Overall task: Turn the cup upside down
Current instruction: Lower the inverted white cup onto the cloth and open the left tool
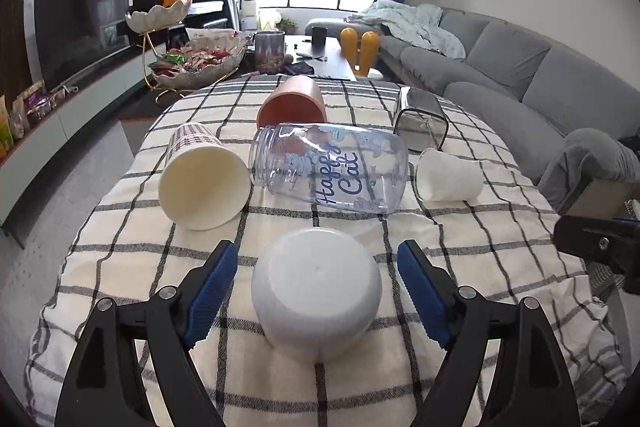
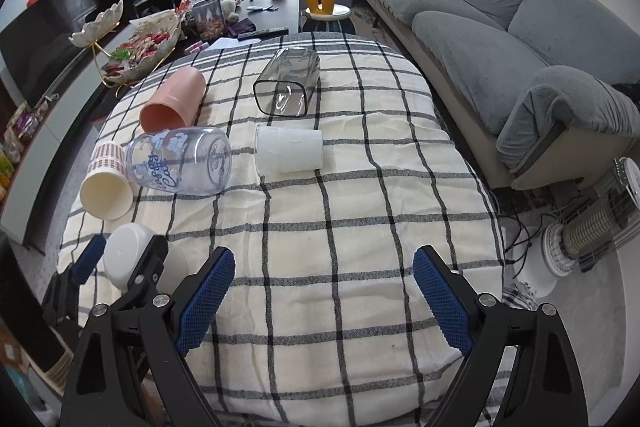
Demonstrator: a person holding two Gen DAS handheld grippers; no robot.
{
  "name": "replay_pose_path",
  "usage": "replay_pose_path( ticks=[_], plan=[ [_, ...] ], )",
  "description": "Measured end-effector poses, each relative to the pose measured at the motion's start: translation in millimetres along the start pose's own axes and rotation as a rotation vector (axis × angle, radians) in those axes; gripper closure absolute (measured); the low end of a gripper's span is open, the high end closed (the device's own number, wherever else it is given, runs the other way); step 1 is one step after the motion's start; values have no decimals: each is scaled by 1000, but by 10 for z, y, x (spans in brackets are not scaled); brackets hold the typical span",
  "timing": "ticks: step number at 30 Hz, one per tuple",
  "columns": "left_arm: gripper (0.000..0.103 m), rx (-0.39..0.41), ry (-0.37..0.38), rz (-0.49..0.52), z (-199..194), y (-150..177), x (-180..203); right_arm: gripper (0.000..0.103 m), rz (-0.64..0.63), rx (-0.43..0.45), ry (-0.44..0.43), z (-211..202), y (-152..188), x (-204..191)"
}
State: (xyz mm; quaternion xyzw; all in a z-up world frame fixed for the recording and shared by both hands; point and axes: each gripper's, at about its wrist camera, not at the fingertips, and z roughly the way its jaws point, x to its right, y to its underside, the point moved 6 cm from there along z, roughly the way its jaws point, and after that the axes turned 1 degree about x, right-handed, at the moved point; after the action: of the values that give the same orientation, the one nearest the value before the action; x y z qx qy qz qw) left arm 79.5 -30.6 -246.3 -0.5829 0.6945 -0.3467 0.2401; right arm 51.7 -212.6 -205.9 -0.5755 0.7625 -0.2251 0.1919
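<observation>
A white cup (image 1: 316,287) stands upside down on the checked tablecloth (image 1: 460,235), base up, between the blue pads of my left gripper (image 1: 316,293). The pads stand apart from the cup on both sides, so the left gripper is open. The cup also shows in the right wrist view (image 2: 126,253), with the left gripper around it. My right gripper (image 2: 324,297) is open and empty over the cloth near the table's front edge.
Several cups lie on their sides further back: a cream paper cup (image 1: 202,179), a clear "Happy Cat" jar (image 1: 328,167), a pink cup (image 1: 292,103), a small white cup (image 1: 448,175) and a clear square glass (image 1: 420,119). A grey sofa (image 2: 500,27) is at right.
</observation>
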Motion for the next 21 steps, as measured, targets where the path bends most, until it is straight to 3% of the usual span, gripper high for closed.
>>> replay_pose_path(
  ticks=[6,12,21],
  plan=[
    [12,43,11,-1,-312,-138,-2,12,-2,96,10,-183,-59,43],
    [6,67,-86,57,-569,-230,-4,12,-21,233,21,-406,-134,30],
    [2,8,-130,-11,-762,-268,-223,12,-6,257,-18,-565,-161,-32]
  ],
)
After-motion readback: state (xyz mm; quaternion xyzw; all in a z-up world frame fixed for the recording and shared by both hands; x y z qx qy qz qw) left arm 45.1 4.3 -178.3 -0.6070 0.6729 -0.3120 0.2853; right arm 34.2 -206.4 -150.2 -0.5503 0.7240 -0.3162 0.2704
